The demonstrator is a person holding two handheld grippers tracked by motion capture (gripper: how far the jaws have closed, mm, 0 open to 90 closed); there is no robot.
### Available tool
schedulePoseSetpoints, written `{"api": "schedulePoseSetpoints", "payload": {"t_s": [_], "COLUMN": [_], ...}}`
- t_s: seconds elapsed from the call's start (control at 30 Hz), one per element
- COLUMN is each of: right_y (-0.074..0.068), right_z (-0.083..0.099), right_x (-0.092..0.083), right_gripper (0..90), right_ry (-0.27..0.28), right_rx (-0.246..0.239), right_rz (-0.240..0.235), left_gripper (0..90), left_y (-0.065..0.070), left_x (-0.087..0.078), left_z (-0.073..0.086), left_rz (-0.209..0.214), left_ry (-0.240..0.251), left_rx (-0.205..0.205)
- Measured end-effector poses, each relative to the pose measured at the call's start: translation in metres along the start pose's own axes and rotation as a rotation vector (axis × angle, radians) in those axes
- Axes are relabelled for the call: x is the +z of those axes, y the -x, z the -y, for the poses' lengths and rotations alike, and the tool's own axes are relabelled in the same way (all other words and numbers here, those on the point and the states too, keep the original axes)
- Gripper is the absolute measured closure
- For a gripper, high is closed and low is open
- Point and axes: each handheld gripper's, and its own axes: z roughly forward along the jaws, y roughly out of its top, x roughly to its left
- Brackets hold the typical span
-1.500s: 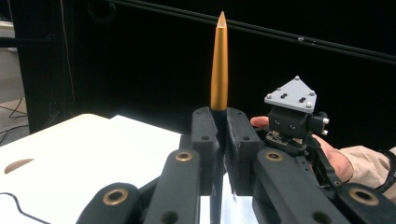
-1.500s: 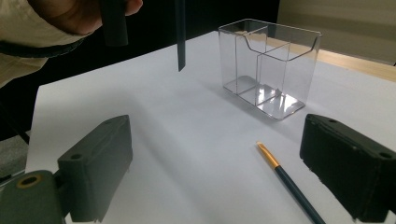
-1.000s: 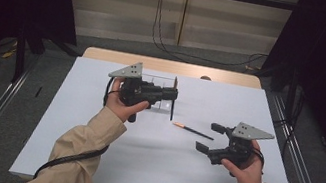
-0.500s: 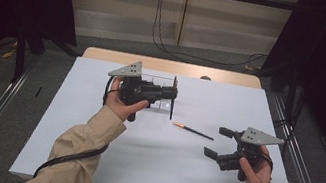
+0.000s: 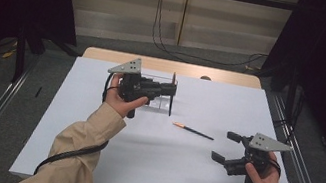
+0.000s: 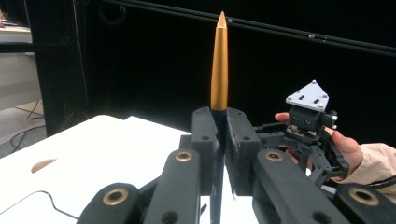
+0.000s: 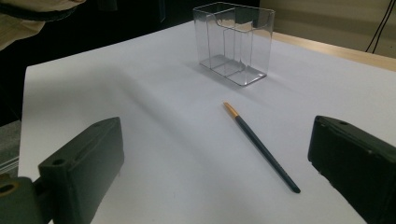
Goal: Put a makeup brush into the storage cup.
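White table, dark curtains behind; right gripper, jaws wide, has been drawn back toward 4 o'clock from the loose pen; left gripper holds a pen upright beside the clear holder, insertion judged next.

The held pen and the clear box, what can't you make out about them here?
- Held pen: lower end hidden between the left gripper jaws, left gripper view.
- Clear box: mostly hidden behind that gripper in the high view.
- Loose pen: too small for detail, high view.
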Motion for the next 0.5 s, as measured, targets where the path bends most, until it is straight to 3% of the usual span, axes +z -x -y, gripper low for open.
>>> {"api": "schedulePoseSetpoints", "payload": {"t_s": [0.27,0.5], "right_y": [0.001,0.002], "right_z": [0.002,0.003], "right_x": [-0.004,-0.005], "right_gripper": [3.4,3.6], "right_ry": [0.020,0.024], "right_rx": [-0.008,-0.007], "right_rz": [-0.004,-0.004], "left_gripper": [83.3,83.3], "left_y": [-0.007,-0.016], "left_x": [-0.002,-0.004], "left_z": [-0.001,-0.002], "left_rz": [-0.019,-0.061], "left_ry": [0.014,-0.006], "left_rx": [-0.001,0.007]}}
